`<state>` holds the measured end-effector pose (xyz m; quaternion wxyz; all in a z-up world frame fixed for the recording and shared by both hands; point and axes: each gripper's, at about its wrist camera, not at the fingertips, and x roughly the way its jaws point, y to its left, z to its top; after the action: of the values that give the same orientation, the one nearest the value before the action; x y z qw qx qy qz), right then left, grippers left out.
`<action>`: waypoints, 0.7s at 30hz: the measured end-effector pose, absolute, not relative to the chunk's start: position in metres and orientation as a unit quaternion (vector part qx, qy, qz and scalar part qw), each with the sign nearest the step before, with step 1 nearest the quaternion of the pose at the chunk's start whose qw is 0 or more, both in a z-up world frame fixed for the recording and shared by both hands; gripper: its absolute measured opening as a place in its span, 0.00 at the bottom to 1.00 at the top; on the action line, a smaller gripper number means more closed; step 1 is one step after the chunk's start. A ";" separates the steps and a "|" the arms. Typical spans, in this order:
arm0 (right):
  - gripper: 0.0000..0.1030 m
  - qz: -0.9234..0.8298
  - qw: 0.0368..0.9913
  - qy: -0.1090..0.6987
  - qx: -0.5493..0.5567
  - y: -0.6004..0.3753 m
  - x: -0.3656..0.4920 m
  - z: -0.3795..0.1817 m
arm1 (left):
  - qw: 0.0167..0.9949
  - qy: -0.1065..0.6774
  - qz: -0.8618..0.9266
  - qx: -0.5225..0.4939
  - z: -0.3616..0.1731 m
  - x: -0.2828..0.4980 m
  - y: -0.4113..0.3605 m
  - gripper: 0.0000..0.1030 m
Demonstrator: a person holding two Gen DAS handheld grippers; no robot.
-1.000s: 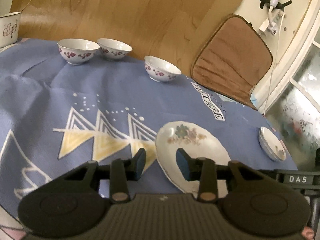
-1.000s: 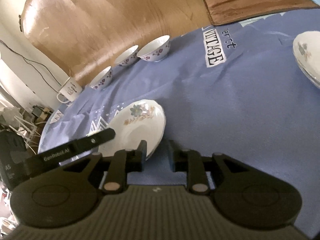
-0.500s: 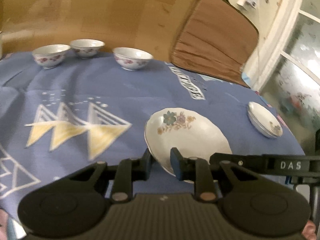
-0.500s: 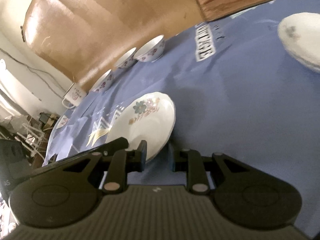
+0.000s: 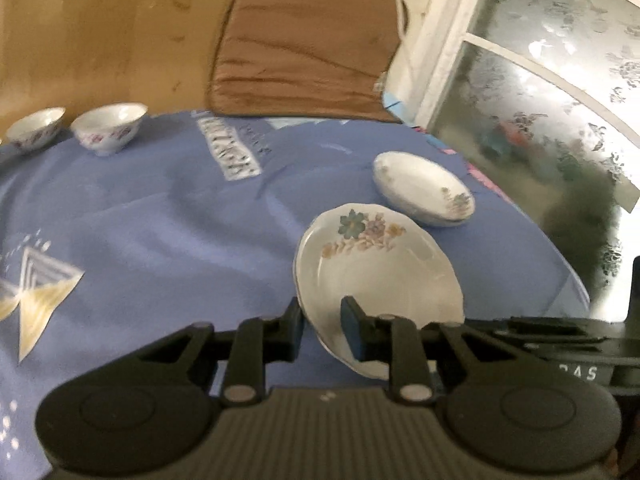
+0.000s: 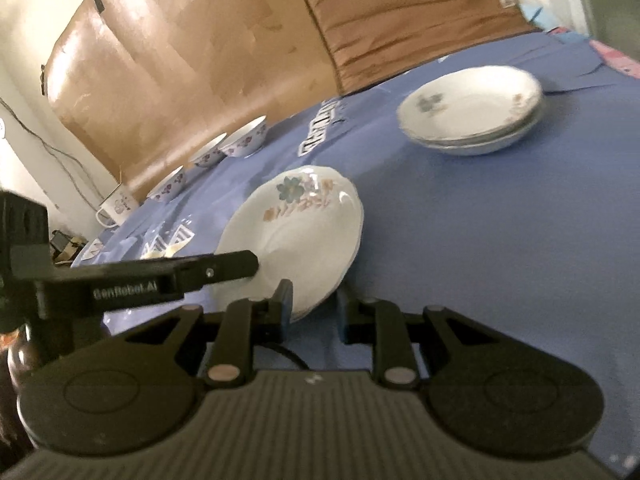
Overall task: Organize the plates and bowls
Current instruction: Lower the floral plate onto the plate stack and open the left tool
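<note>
Left wrist view: the left gripper [image 5: 322, 326] pinched the near rim of a white, scallop-edged ceramic plate with a floral spray [image 5: 376, 268], tilted and lifted above the blue printed tablecloth [image 5: 160, 220]. Right wrist view: the right gripper [image 6: 312, 308] pinched the same plate's opposite rim; two grips probably kept the smooth plate from pivoting. The plate hung just short of a stack of matching white plates [image 6: 472, 120] near the cloth's far right edge, presumably its destination, since like goes with like. Counts: three small white bowls with red flowers [image 6: 246, 136] in a row along the far left edge; one white enamel mug [image 6: 118, 208] beyond them; the stack appeared to hold two plates, though blur made this uncertain; one carried plate.
</note>
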<state>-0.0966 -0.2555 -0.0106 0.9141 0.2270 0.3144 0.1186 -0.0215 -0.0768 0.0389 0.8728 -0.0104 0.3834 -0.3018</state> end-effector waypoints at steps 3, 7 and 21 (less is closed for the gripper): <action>0.24 0.108 0.920 0.293 0.235 -0.264 -0.099 -0.006 | 0.877 0.368 -0.310 0.001 0.051 -0.020 -0.093 0.20; 0.24 0.085 0.930 0.265 0.240 -0.282 -0.098 0.003 | 0.878 0.351 -0.324 0.026 0.063 -0.011 -0.124 0.21; 0.31 -0.008 0.942 0.227 0.247 -0.338 -0.057 0.008 | 0.872 0.365 -0.325 0.032 0.053 0.051 -0.202 0.25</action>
<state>-0.0572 -0.3381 0.0082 0.9422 0.2468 0.2266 -0.0077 0.0509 -0.2016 0.0529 0.8721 0.0317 0.3649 -0.3245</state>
